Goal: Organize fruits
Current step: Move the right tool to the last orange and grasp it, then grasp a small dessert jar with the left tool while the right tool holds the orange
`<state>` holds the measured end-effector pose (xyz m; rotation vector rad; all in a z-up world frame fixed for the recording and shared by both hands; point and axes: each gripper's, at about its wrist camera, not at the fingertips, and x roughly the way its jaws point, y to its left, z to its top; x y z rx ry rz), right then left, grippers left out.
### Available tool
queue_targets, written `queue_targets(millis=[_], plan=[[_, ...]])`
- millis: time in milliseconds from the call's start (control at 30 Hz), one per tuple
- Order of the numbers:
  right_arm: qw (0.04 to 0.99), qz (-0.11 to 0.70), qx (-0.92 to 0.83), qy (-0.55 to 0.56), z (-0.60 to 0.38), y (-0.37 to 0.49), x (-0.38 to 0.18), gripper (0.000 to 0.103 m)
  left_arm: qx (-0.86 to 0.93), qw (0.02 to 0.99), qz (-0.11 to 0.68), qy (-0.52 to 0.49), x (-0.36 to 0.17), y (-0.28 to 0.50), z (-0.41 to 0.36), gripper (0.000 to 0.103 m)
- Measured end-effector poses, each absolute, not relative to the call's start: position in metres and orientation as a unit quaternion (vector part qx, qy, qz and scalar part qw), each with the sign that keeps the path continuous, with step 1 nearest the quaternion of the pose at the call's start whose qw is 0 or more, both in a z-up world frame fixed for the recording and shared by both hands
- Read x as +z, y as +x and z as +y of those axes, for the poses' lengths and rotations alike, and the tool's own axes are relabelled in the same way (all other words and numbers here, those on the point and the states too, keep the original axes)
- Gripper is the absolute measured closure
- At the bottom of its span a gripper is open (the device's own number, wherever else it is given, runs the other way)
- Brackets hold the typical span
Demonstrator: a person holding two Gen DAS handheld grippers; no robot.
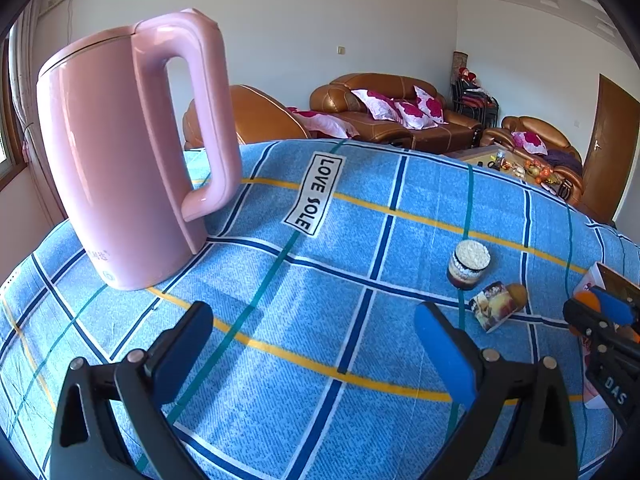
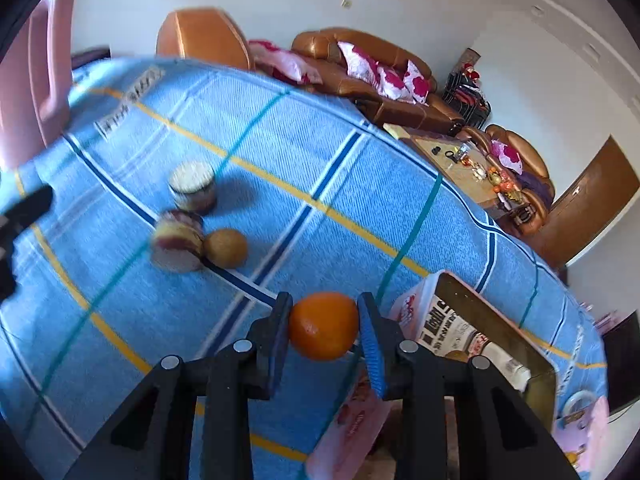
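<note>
Blue checked tablecloth (image 1: 360, 208) held a pink kettle (image 1: 120, 152); right gripper (image 2: 324, 332) clenched an orange (image 2: 323, 326) beside the open box (image 2: 500, 320). Left gripper (image 1: 316, 340) gaped, empty. Brownish fruit (image 2: 225, 248), possibly kiwi, awaited sorting.

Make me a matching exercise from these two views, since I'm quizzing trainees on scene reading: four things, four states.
Things:
1. orange
2. pink kettle
3. left gripper
4. printed cup

States:
A. lying on its side
B. open, nothing between the fingers
C. standing upright on the cloth
D. clamped in the right gripper

Pairs: 1-D, 2-C, 3-B, 4-A
</note>
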<state>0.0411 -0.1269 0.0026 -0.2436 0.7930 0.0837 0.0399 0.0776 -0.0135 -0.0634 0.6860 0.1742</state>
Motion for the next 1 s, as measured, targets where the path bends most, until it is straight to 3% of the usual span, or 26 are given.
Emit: queue_targets(millis=[167, 533, 833, 900, 1000], plan=[[0.947, 0.31, 0.082, -0.001, -0.122, 0.0, 0.004, 0.068, 0.067, 0.94, 0.333, -0.032, -0.013, 0.039, 0.074, 0.001], [0.963, 0.263, 0.06, 0.029, -0.129, 0.001, 0.008, 0.067, -0.028, 0.948, 0.317, -0.029, -0.008, 0.034, 0.05, 0.004], [0.968, 0.246, 0.038, 0.036, -0.142, -0.005, 0.011, 0.067, -0.098, 0.927, 0.361, -0.025, -0.006, 0.065, 0.001, 0.028], [0.967, 0.247, 0.033, 0.046, -0.148, -0.004, 0.012, 0.067, -0.096, 0.921, 0.376, -0.031, -0.009, 0.077, -0.007, 0.039], [0.968, 0.244, 0.028, 0.055, -0.155, -0.005, 0.013, 0.067, -0.09, 0.91, 0.403, -0.042, -0.021, 0.094, -0.013, 0.045]])
